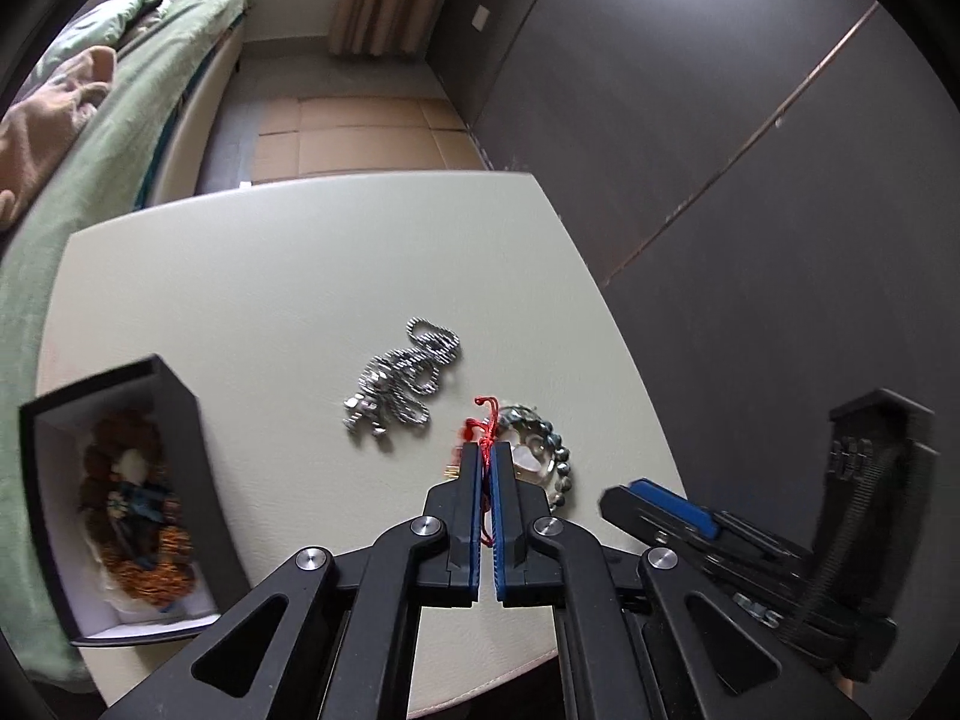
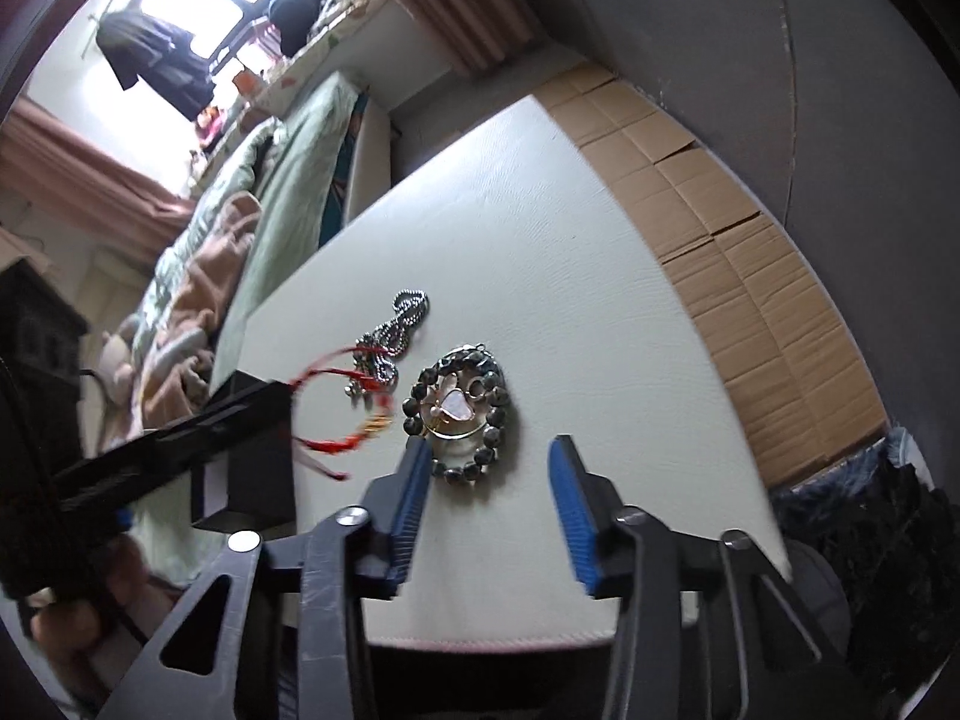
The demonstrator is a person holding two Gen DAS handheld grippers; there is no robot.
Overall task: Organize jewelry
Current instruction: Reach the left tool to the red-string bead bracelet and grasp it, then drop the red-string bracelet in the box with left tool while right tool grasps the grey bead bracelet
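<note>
My left gripper (image 1: 487,450) is shut on a red cord bracelet (image 1: 483,420) and holds it above the white table; in the right wrist view the bracelet (image 2: 345,396) hangs as a red loop from the left gripper's tip (image 2: 282,402). A dark bead bracelet with a pale heart pendant (image 2: 459,411) lies just ahead of my open, empty right gripper (image 2: 489,450); it also shows in the left wrist view (image 1: 540,456). A silver chain (image 1: 405,375) lies in a heap mid-table. A black jewelry box (image 1: 120,504), open, holds several brown and orange bead pieces at the left.
The white table (image 1: 270,276) has its right edge close to a dark wall. A bed with green bedding (image 1: 90,180) runs along the left. Flattened cardboard (image 2: 750,240) covers the floor beyond the table. The right gripper's body (image 1: 780,540) shows at the table's right front corner.
</note>
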